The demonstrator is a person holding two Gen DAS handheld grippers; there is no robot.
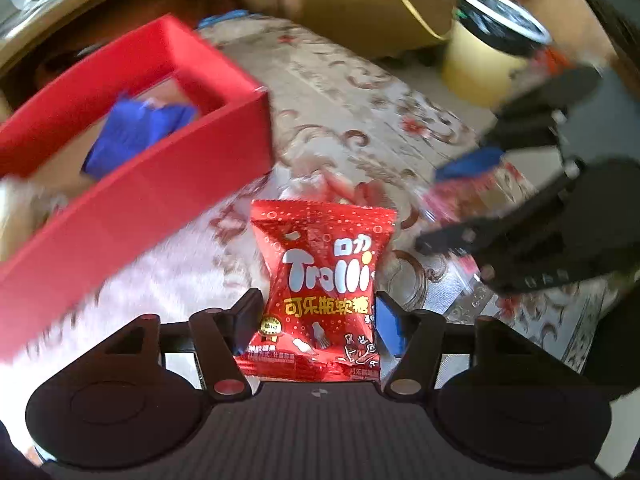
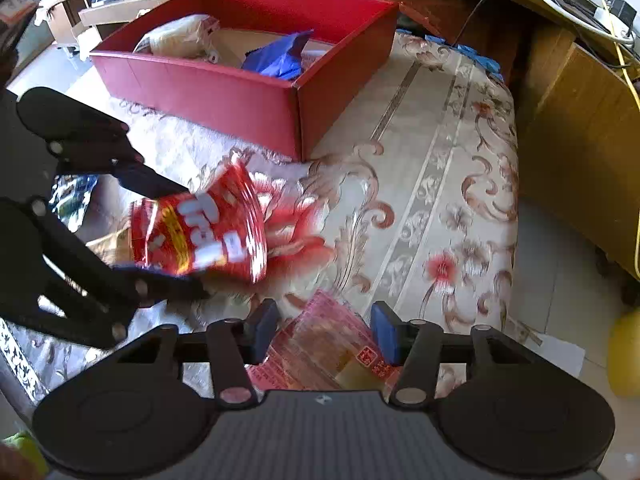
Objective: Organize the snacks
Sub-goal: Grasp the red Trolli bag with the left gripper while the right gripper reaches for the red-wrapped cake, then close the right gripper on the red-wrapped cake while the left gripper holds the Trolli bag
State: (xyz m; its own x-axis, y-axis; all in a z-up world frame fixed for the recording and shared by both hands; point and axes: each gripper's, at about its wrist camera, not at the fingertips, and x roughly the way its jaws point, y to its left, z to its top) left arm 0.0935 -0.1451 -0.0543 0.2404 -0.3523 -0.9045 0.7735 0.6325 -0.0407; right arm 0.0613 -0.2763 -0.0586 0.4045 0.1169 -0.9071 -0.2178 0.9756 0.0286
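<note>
In the left wrist view, the left tongs (image 1: 320,316) pinch a red foil Trolli candy packet (image 1: 322,280) by its sides, just in front of the open red cardboard box (image 1: 160,196).

In the right wrist view, the right tongs (image 2: 324,328) pinch a clear red-printed snack pouch (image 2: 320,344) on the floral cloth surface (image 2: 420,184), well in front of the box.

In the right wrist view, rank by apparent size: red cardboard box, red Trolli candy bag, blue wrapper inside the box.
1. Red cardboard box
2. Red Trolli candy bag, though it sits nearer the camera
3. Blue wrapper, clearly smallest
</note>
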